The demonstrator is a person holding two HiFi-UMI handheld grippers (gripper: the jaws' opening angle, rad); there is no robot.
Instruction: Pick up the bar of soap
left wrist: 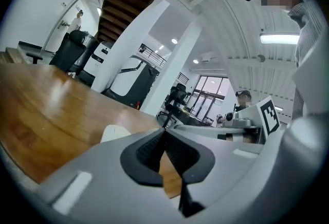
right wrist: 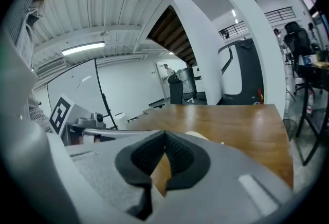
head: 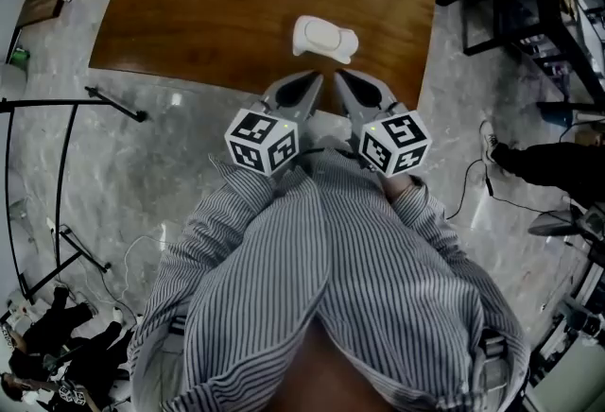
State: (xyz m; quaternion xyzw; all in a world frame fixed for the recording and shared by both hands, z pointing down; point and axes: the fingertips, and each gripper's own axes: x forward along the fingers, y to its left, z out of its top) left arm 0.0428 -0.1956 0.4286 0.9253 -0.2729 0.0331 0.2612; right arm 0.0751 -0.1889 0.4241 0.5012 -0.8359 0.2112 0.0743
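The wooden table point(head: 208, 13) is lying at twelve o'clock. The left gripper point(head: 312, 79) and right gripper point(head: 342, 77) are hovering at its six-o'clock edge, both clenched and empty. The white bar of soap point(head: 324, 38) is resting on the table just beyond their tips, at twelve o'clock, untouched.

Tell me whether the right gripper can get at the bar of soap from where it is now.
Probably yes. The bar of soap lies alone on the wooden table, just ahead of the right gripper, with nothing between them. Its jaws are shut, so they would need to open first.
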